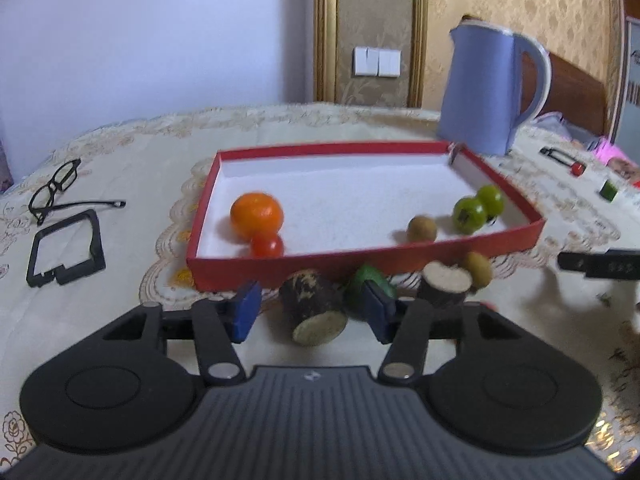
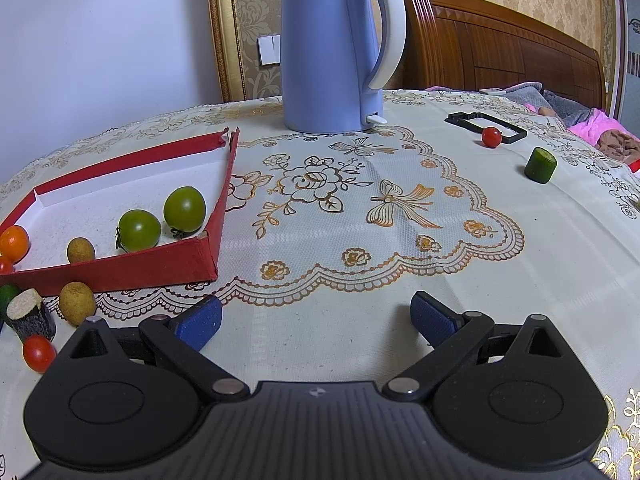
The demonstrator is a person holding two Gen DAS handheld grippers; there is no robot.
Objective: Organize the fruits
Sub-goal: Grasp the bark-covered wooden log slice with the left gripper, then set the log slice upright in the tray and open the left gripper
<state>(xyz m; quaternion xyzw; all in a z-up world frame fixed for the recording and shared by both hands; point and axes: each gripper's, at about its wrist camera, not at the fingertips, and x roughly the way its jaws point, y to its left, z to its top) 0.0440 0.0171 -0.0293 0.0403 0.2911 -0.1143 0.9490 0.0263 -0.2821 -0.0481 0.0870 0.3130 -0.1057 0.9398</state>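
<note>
Fruits lie partly outside the red tray (image 1: 360, 270). Left gripper (image 1: 314, 312): jaws spread, straddling a dark sugarcane piece (image 1: 314, 308) on the tablecloth (image 2: 360, 240), not visibly clamping it. A green piece (image 1: 368, 284), second cane piece (image 1: 444, 282) and brown longan (image 1: 478, 268) sit just before the tray wall. Right gripper (image 2: 316, 318): jaws spread, holding nothing. Inside the tray: orange (image 1: 257, 214), red tomato (image 1: 267, 245), longan (image 1: 422, 229), two green tomatoes (image 1: 478, 206). Beyond stands a blue kettle (image 2: 332, 52).
</note>
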